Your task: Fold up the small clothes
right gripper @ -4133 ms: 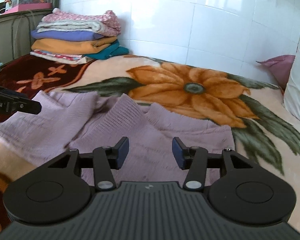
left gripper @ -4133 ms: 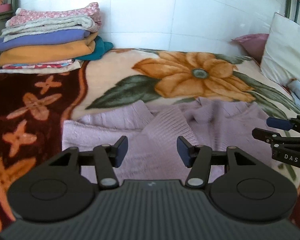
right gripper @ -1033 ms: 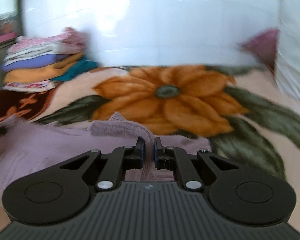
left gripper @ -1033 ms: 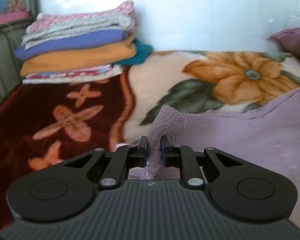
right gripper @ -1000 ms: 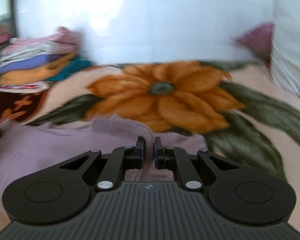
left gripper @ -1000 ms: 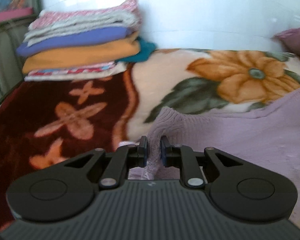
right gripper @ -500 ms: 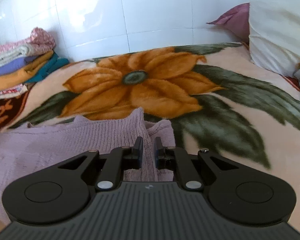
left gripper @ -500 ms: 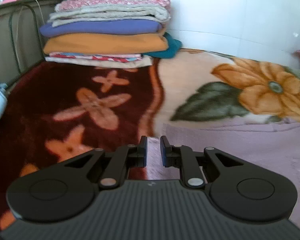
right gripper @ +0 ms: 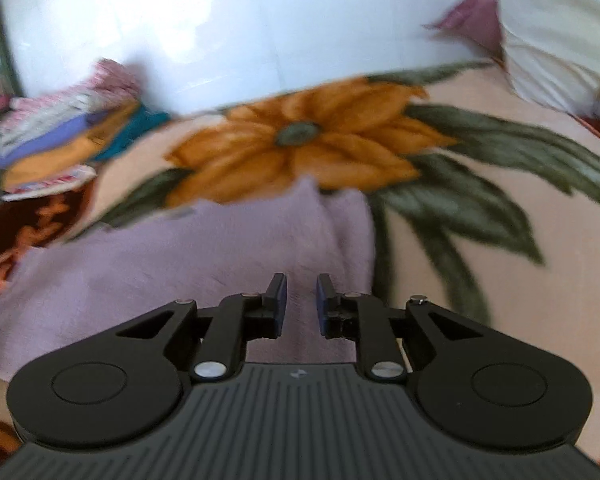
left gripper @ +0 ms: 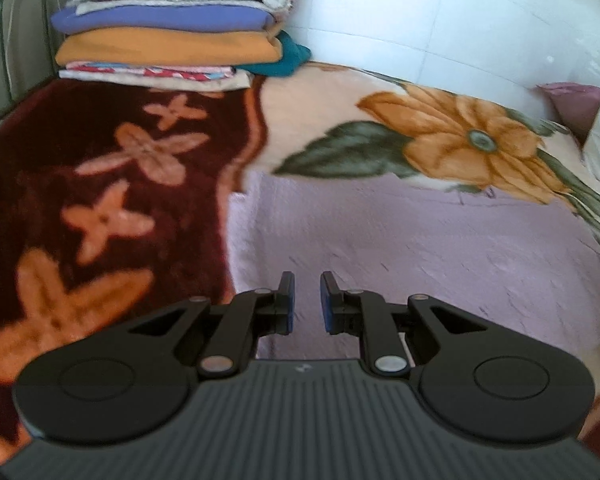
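A lilac knit sweater (left gripper: 420, 248) lies spread flat on the flowered blanket; it also shows in the right wrist view (right gripper: 188, 256). My left gripper (left gripper: 305, 300) hovers over the sweater's left part, near its left edge, jaws a little apart with nothing between them. My right gripper (right gripper: 298, 300) hovers over the sweater's right part, jaws a little apart and empty. A small fold of knit (right gripper: 340, 216) stands up near the sweater's far right corner.
A stack of folded clothes (left gripper: 172, 28) sits at the back left against the tiled wall, also in the right wrist view (right gripper: 60, 140). A white pillow (right gripper: 556, 28) and a purple cushion (left gripper: 572, 100) lie at the right. The blanket (left gripper: 100, 168) covers the bed.
Both grippers have let go of the sweater's edge and opened slightly. The sweater now lies flat. Both grippers have drawn back a little over the cloth.
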Demonstrator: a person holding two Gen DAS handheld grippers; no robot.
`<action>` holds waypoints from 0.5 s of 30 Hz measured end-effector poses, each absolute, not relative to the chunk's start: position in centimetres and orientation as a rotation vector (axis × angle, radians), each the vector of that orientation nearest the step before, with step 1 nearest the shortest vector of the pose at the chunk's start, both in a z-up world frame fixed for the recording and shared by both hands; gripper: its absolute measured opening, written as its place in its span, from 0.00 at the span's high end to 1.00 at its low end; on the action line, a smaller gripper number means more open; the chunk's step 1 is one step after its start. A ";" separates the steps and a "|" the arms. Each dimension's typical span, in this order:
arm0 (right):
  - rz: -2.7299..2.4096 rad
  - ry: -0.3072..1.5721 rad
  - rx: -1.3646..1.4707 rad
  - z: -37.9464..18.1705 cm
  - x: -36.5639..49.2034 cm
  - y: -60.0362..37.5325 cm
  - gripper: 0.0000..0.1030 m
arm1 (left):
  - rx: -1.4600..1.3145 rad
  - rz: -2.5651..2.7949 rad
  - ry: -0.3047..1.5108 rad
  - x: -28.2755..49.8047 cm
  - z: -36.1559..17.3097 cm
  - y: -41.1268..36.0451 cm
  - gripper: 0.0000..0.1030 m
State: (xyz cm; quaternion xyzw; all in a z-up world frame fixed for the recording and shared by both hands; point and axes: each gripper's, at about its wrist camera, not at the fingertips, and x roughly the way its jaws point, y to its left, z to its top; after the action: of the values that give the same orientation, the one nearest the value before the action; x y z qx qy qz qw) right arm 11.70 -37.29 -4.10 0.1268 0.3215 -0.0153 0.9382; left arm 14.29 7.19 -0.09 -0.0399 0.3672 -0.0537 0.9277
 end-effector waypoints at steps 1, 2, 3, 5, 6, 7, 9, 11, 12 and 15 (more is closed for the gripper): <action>-0.073 0.671 0.248 -4.5 11.7 -37.5 0.76 | -0.083 -0.112 0.760 14.1 -0.2 7.0 0.83; -0.106 0.670 0.242 -4.8 11.4 -37.6 0.62 | -0.080 -0.110 0.772 13.9 -0.4 6.9 0.83; -0.117 0.664 0.251 -4.9 11.0 -37.9 0.52 | -0.074 -0.099 0.789 13.8 -0.6 6.8 0.83; -0.123 0.659 0.292 -5.0 10.2 -38.6 0.49 | -0.068 -0.084 0.819 13.3 -0.9 6.7 0.83; -0.119 0.658 0.317 -5.0 9.7 -39.0 0.48 | -0.070 -0.090 0.821 13.0 -0.9 6.8 0.83; -0.114 0.658 0.336 -4.9 9.4 -39.4 0.48 | -0.074 -0.093 0.821 12.7 -1.0 6.9 0.83; -0.098 0.656 0.379 -4.6 8.6 -40.1 0.45 | -0.081 -0.089 0.822 12.2 -1.0 7.0 0.83; -0.070 0.650 0.416 -4.1 8.1 -40.5 0.37 | -0.097 -0.085 0.820 11.7 -0.9 7.3 0.83; -0.055 0.643 0.437 -3.9 7.8 -40.8 0.32 | -0.107 -0.082 0.820 11.5 -0.8 7.4 0.83; -0.013 0.636 0.496 -3.6 7.2 -41.1 0.27 | -0.143 -0.077 0.826 10.7 -0.8 7.8 0.83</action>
State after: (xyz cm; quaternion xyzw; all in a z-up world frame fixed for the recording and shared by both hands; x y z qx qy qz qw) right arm 7.18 -41.06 -3.58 0.2414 0.3094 -0.0061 0.9197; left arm 10.70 7.77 -0.79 -0.0695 0.4011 -0.0376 0.9126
